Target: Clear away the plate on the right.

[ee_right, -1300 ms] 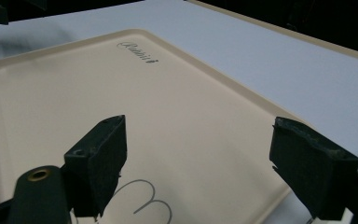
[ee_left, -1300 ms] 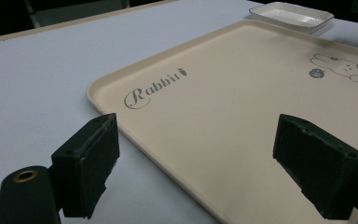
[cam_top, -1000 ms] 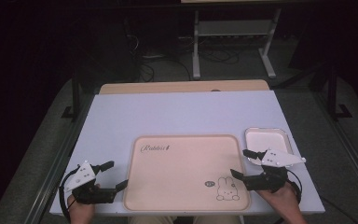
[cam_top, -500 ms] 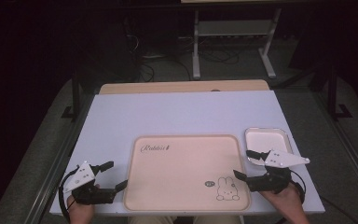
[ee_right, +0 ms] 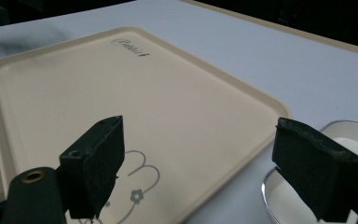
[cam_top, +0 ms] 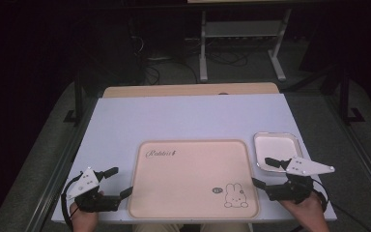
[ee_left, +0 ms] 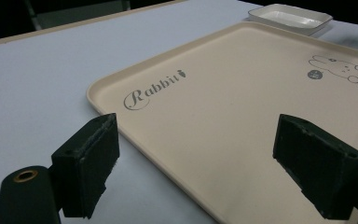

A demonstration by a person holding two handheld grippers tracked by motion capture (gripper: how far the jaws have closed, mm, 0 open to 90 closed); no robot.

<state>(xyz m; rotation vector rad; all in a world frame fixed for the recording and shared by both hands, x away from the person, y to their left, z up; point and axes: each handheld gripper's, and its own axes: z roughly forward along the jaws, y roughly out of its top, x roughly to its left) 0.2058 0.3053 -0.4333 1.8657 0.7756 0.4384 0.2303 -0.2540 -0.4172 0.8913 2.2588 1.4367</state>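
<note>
A beige tray (cam_top: 193, 169) printed with "Rabbit" and a small bunny lies at the near middle of the pale table (cam_top: 188, 121). My left gripper (cam_top: 121, 181) rests at the tray's near left corner, open, with nothing between its jaws. My right gripper (cam_top: 262, 171) stands open and empty at the tray's near right edge. In the left gripper view the left gripper (ee_left: 196, 163) spans the rim of the tray (ee_left: 242, 84). In the right gripper view the right gripper (ee_right: 196, 168) straddles the bunny corner of the tray (ee_right: 121, 84).
A small white dish (cam_top: 276, 151) with a silvery rim sits just right of the tray, close to my right gripper; the dish (ee_left: 291, 16) (ee_right: 349, 135) looks empty. A wooden strip (cam_top: 188, 90) borders the table's far edge. Dark floor, a metal stand and cables lie beyond.
My right gripper has shifted slightly to the right and toward the near edge. The left gripper, tray and dish have not moved.
</note>
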